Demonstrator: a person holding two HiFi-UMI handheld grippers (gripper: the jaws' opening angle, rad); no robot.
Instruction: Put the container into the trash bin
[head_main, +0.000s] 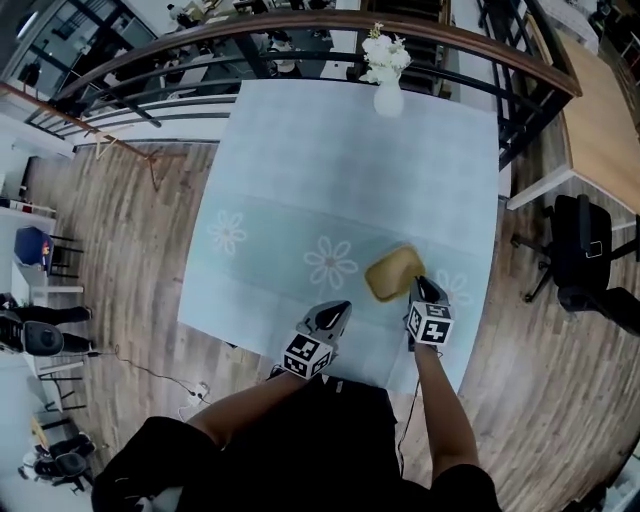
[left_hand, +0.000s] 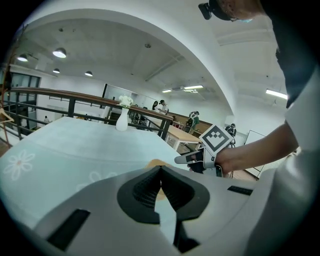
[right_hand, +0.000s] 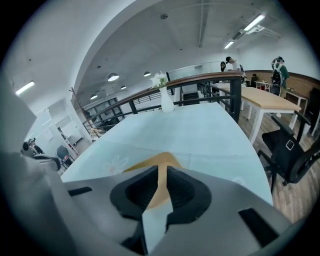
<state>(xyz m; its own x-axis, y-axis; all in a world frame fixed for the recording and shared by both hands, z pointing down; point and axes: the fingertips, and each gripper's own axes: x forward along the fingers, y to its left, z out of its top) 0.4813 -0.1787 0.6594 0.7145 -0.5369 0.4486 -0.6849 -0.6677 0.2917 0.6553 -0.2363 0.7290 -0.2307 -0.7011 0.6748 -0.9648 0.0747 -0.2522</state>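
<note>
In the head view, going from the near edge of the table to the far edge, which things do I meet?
left gripper → tan container → white vase with flowers

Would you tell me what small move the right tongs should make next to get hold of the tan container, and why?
Probably open the right tongs before going any closer. Their jaws stand almost together, and the tan container lies just ahead of their tips, not gripped. Once open, they could straddle its near rim.
</note>
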